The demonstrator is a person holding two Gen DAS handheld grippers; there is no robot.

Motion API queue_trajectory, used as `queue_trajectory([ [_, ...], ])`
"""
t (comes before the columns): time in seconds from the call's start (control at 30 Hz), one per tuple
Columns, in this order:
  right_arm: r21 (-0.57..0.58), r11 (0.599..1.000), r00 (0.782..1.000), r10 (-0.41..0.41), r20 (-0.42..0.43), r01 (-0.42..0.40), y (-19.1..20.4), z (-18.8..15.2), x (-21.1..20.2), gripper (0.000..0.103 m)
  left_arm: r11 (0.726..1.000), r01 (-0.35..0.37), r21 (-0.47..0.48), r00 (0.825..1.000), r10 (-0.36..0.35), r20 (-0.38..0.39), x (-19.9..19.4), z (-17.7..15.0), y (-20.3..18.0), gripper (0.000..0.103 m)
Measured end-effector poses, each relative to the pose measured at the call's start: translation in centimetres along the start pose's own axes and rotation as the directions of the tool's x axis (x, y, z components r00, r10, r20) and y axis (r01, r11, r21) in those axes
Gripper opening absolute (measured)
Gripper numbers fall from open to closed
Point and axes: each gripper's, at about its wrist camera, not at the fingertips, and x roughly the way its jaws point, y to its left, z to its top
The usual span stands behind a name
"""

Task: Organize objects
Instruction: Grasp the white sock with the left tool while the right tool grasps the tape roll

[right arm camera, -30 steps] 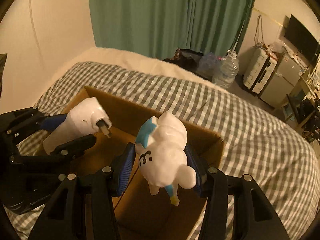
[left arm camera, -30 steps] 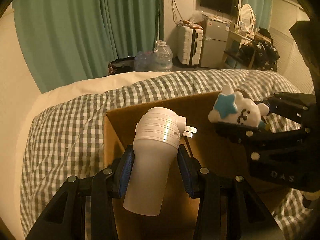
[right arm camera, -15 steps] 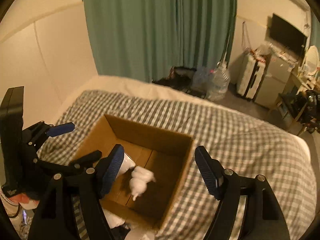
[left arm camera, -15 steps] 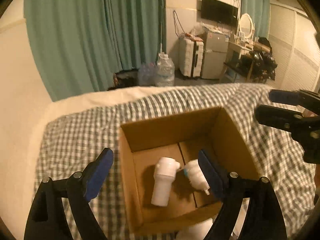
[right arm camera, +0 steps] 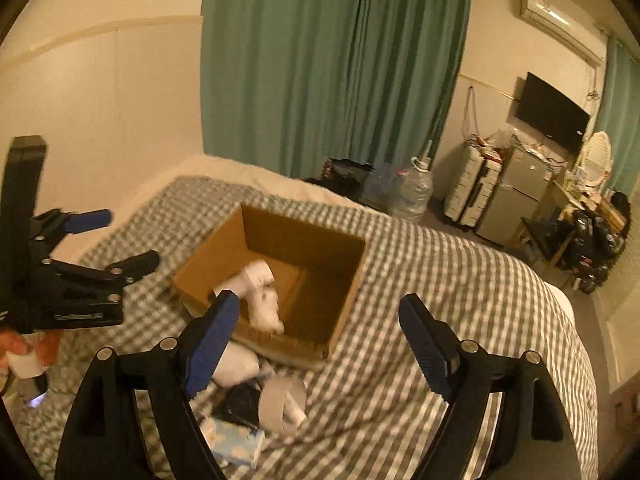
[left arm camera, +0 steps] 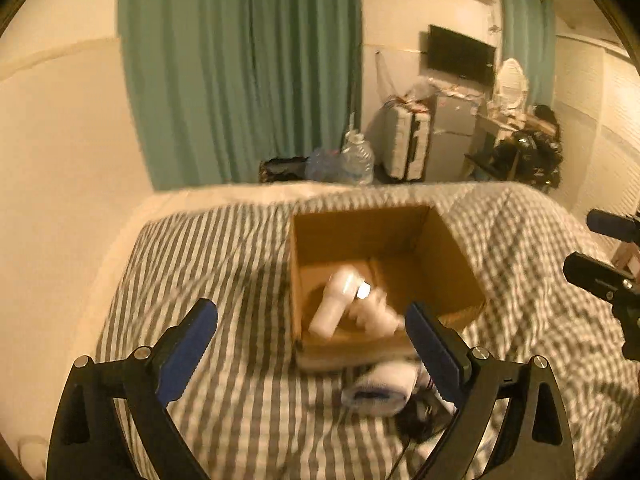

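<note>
Cardboard box [left arm camera: 384, 240] sits open on the grey-and-white checked bed [left arm camera: 208, 264], and inside it lie the white bottle-shaped dryer [left arm camera: 334, 304] and, touching it on the right, the white cloud toy [left arm camera: 376, 316] (both blurred in the left wrist view). The left gripper [left arm camera: 310, 336] hangs above the near edge of the box with its blue-padded fingers [left arm camera: 188, 344] spread wide and nothing between them; its jaws have just been opening. The right gripper [right arm camera: 320, 336] is likewise spread, empty, its jaws just opened too, and from its camera the box [right arm camera: 280, 240] lies ahead and below. Just in front of the box on the bed lie a roll of tape [right arm camera: 282, 400], a pale blue tissue pack [right arm camera: 236, 440] and a dark bundle [right arm camera: 240, 400].
</note>
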Motion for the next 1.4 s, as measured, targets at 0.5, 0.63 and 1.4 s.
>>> queue_trajectory([
  [0.5,0.003,1.000,0.961,-0.007,-0.276,0.008,3.0,-10.7,11.6,0.082,0.998,-0.058,-0.019,0.987,0.054,-0.150,6.2,-8.7,-2.5,0.097],
  [0.63,-0.024,1.000,0.956,-0.002,-0.294,-0.005,3.5,-11.3,12.4,0.082,0.998,-0.057,0.020,0.985,0.060,-0.164,6.7,-9.1,-3.4,0.097],
  [1.4,0.058,0.998,0.968,-0.012,-0.251,0.027,0.3,-10.7,9.6,0.030,0.995,0.099,0.026,0.960,-0.089,-0.265,12.2,-8.6,-6.2,0.097],
])
